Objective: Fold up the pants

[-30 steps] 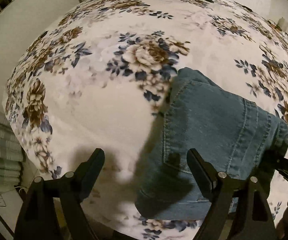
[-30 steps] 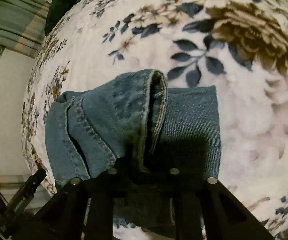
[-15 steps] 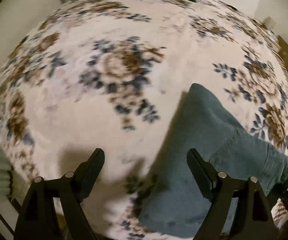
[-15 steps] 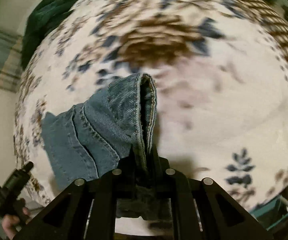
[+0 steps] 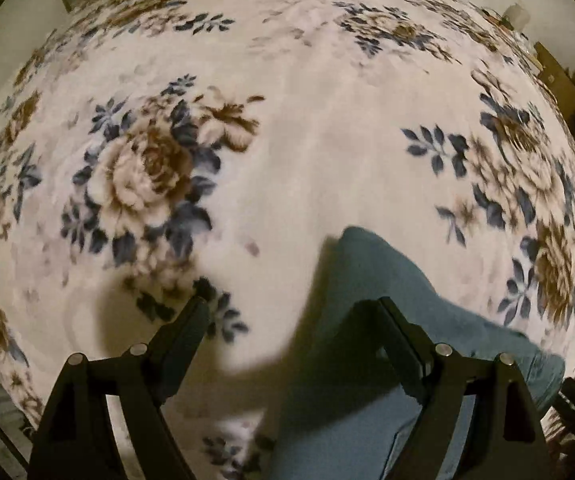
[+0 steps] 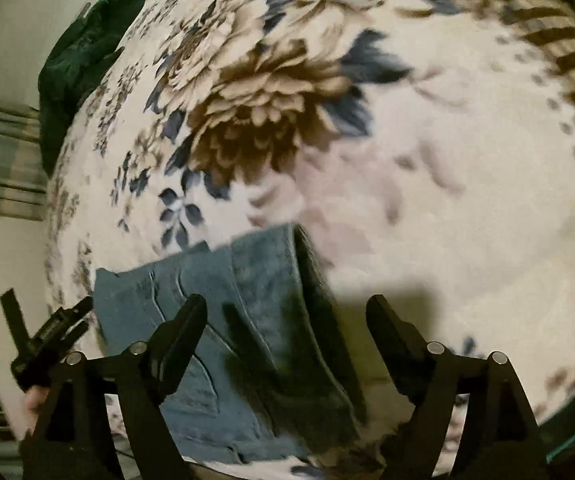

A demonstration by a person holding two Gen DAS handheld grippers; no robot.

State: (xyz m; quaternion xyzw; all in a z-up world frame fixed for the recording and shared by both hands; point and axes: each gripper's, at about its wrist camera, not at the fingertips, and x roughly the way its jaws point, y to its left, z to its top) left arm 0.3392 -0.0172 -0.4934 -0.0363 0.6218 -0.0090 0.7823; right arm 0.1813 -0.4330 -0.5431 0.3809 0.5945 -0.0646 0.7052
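Closest in, the right gripper (image 6: 287, 330) has its jaws opening with nothing pinched; the folded denim sits under and just past them, not pressed by either pad. The left gripper (image 5: 291, 330) is spread wide too, empty, hovering over the near left edge of the jeans (image 6: 223, 320). The jeans lie as a thick folded bundle on the flowery blanket (image 5: 327, 140), toward its near edge. My guess: denim like this is heavyish and soft but holds a crease, not slippery, so grab it at the stacked edge or a thick seam. Way at the far end there's a dark green cloth (image 6: 83, 52) bunched up.
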